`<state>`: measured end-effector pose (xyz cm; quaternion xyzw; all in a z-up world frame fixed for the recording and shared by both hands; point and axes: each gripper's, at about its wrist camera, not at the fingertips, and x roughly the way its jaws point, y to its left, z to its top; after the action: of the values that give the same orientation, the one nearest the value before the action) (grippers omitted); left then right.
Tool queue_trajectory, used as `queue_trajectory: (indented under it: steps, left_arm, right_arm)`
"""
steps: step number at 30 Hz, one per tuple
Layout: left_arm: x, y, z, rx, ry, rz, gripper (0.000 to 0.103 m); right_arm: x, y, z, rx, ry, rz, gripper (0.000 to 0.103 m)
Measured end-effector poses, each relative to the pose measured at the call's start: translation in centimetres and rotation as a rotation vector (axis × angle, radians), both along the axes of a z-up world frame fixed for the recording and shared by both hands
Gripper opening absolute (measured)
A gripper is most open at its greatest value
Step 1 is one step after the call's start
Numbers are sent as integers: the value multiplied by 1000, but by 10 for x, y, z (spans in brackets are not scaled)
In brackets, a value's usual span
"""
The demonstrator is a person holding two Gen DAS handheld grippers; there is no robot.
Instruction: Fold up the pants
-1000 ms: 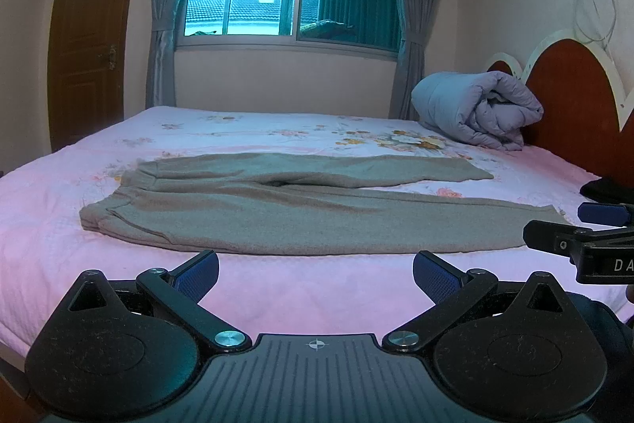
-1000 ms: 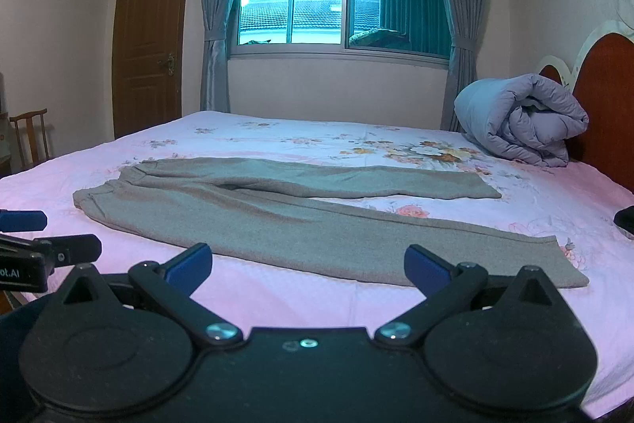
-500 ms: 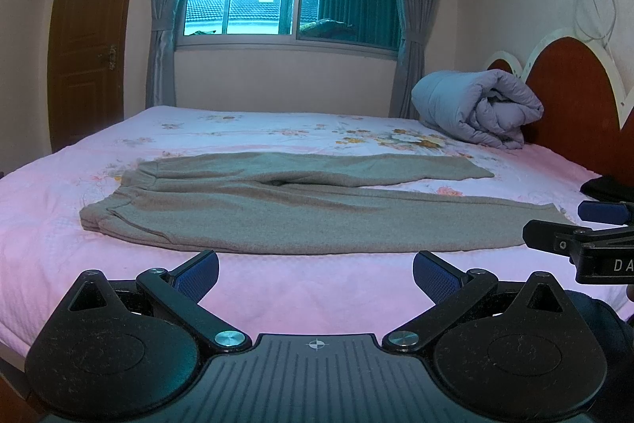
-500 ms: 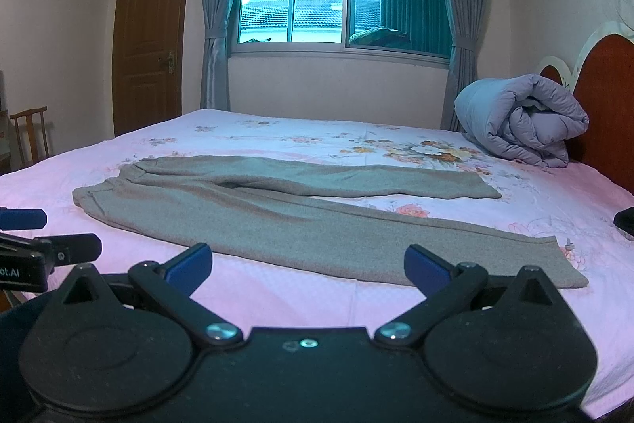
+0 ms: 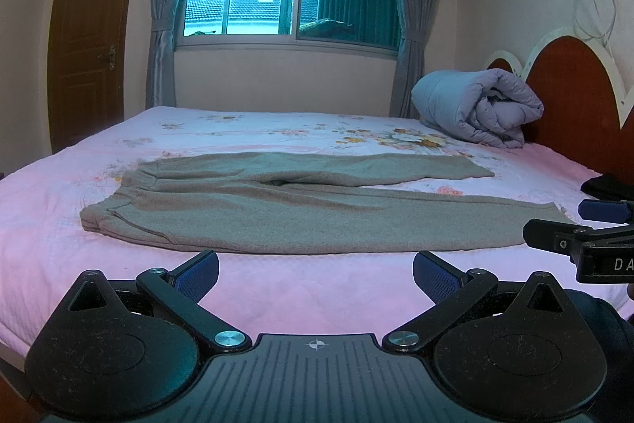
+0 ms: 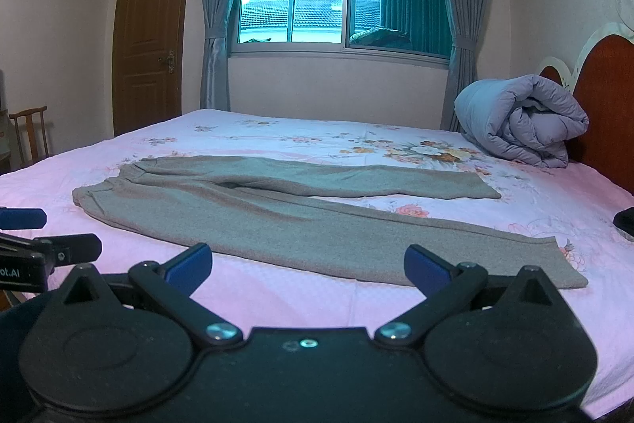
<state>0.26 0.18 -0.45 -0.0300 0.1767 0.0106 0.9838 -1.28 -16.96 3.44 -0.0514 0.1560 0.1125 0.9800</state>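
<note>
The gray pants (image 5: 285,205) lie flat on the pink bed (image 5: 301,288), not folded yet. The waist is over at 9 o'clock and the two leg ends are over at 3 o'clock. The legs spread apart a bit, like a thin V.

The left gripper (image 5: 316,270) is wide open and holds nothing. It hangs over the bare sheet, near the close edge of the pants but not touching. The right gripper (image 6: 308,262) is wide open and empty too, just short of the near leg.

The first job is likely to lay one leg on top of the other. To do it well, the left gripper should pinch the waist corner at about 10 o'clock. The right gripper should pinch the near leg end at about 2 o'clock. Lift both together, low and slow, so the cloth stays smooth.

A rolled-up blanket (image 6: 523,121) sits far back at 1 o'clock, out of the way. Something dark (image 6: 625,221) lies at 3 o'clock; I cannot tell what it is.
</note>
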Motion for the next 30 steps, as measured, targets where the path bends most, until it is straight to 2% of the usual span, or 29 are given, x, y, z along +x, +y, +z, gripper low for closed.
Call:
queue_trajectory:
  steps: [30]
  left_arm:
    - [0, 1, 1, 4, 2, -1, 103]
  right_arm:
    - [0, -1, -2, -2, -1, -1, 97]
